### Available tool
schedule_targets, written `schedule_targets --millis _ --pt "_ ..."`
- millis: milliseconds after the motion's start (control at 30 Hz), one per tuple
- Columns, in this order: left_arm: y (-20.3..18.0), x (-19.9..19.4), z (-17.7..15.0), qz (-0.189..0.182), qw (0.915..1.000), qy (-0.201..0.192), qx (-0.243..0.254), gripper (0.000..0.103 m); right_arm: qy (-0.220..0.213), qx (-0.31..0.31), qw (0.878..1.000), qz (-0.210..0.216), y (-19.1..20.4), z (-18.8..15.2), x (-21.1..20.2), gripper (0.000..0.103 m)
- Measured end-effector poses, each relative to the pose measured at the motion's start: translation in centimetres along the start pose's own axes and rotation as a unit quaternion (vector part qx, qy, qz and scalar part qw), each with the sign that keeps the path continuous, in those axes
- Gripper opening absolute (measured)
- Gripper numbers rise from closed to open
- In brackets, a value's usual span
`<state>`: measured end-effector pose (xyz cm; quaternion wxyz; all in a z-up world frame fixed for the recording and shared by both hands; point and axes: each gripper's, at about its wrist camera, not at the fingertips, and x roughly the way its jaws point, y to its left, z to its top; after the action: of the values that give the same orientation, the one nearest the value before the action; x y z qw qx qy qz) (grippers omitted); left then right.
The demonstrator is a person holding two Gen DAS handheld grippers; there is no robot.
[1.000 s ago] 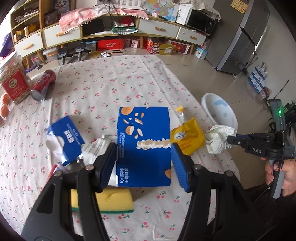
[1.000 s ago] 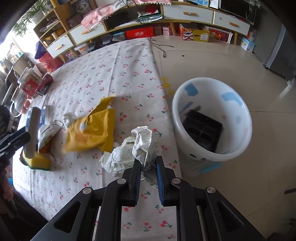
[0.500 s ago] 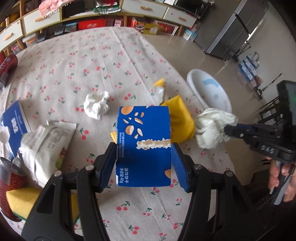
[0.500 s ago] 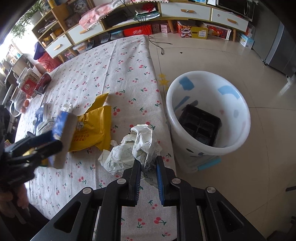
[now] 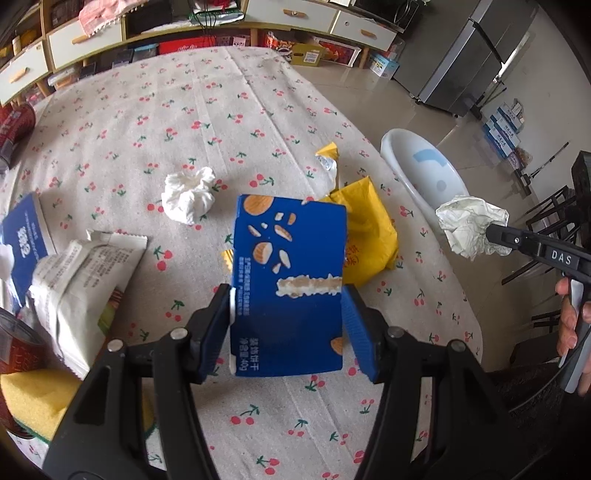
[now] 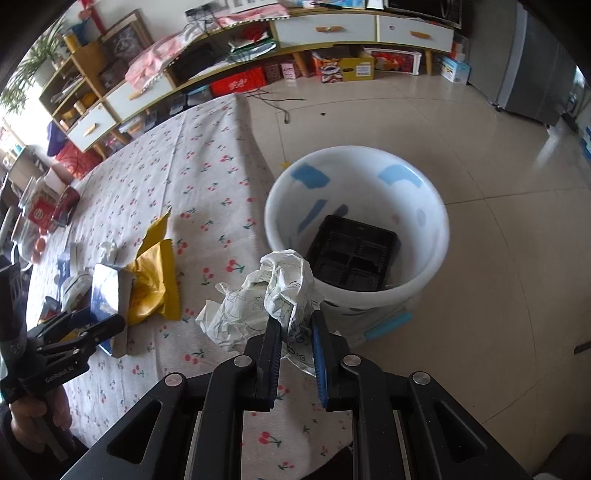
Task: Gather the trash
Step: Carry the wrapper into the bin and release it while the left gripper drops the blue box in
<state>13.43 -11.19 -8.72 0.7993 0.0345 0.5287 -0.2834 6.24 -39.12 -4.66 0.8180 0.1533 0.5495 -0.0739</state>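
My left gripper (image 5: 286,326) is shut on a blue biscuit box (image 5: 290,273) and holds it above the cherry-print tablecloth (image 5: 221,122). From the right wrist view the same box (image 6: 105,291) shows at the far left in the left gripper (image 6: 86,326). My right gripper (image 6: 295,332) is shut on a crumpled white paper wad (image 6: 273,295), which hangs at the table's edge beside the white bin (image 6: 436,236). In the left wrist view that wad (image 5: 471,227) hangs off the right gripper (image 5: 493,230) near the bin (image 5: 424,166). A black plastic tray (image 6: 354,254) lies inside the bin.
A yellow snack bag (image 5: 369,229), a crumpled white tissue (image 5: 188,195), a white wrapper (image 5: 85,273), a blue pack (image 5: 24,236), a red can (image 5: 14,343) and a yellow sponge (image 5: 40,398) lie on the table. Shelves and drawers (image 6: 325,29) line the far wall. Tiled floor (image 6: 517,280) surrounds the bin.
The left gripper carried the blue box forward and to the right over the table, then held still. The right gripper moved the paper wad toward the bin, whose rim now sits closer behind it.
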Motion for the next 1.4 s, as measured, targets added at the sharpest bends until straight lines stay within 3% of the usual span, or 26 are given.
schedule_targets --millis 367,800,867,933,1000,1400 --pt "-3.3 -2.5 3.2 -0.019 0.9988 -0.036 0.027 0.061 -0.021 0.058 0.998 -0.011 -4.1 0.9 -0.7 0.016" --pt "-10.3 2.8 7.8 -0.048 0.9964 -0.022 0.066 0.061 -0.045 0.150 0.988 -0.008 -9.4 3.8 0.3 0.021" --pt "-11.0 3.4 8.3 -0.052 0.9962 -0.019 0.068 0.061 -0.045 0.155 0.987 -0.001 -9.7 4.0 0.5 0.028" --pt "-11.7 4.1 8.8 -0.054 0.9961 -0.016 0.069 0.061 -0.045 0.163 0.986 0.008 -10.2 4.1 0.5 0.052" --pt "-12.3 4.7 9.1 -0.057 0.9959 -0.013 0.069 0.061 -0.055 0.175 0.983 0.017 -10.8 4.0 0.1 0.061" --pt "-15.6 6.9 10.0 -0.060 0.9937 -0.005 0.095 0.062 -0.086 0.220 0.971 0.017 -14.4 2.3 -2.6 0.065"
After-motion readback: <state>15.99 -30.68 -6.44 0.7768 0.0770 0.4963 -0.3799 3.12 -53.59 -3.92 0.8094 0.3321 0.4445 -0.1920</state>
